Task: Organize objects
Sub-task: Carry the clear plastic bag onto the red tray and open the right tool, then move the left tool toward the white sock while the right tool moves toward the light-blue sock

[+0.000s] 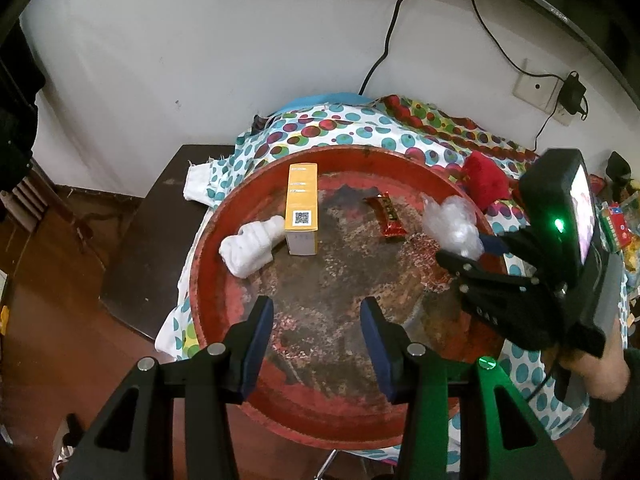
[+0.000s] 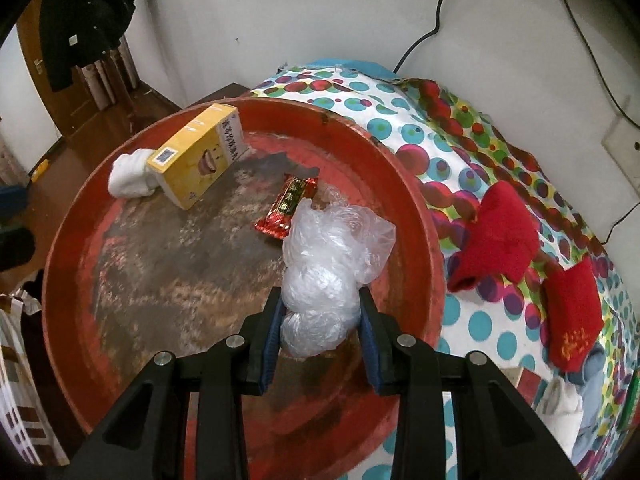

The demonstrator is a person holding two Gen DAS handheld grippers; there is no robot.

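A big round red tray [image 1: 224, 216] [image 2: 416, 200] lies on a dotted cloth. In it are a yellow box [image 1: 302, 204] [image 2: 196, 156], a rolled white sock [image 1: 250, 246] [image 2: 128, 176] touching the box, and a red snack packet [image 1: 388, 216] [image 2: 286, 204]. My right gripper [image 2: 320, 312] [image 1: 470, 250] is shut on a crumpled clear plastic bag [image 2: 324, 276] [image 1: 454, 226], held above the tray's right side. My left gripper [image 1: 316, 328] hangs open over the tray's near part with nothing between its fingers.
Two red socks [image 2: 496, 236] [image 2: 572, 312] and more small items lie on the dotted cloth [image 2: 456, 148] right of the tray. A dark table edge [image 1: 160, 216], wooden floor, a wall with cables and a socket [image 1: 540, 92] surround it. A hand [image 1: 604, 368] holds the right gripper.
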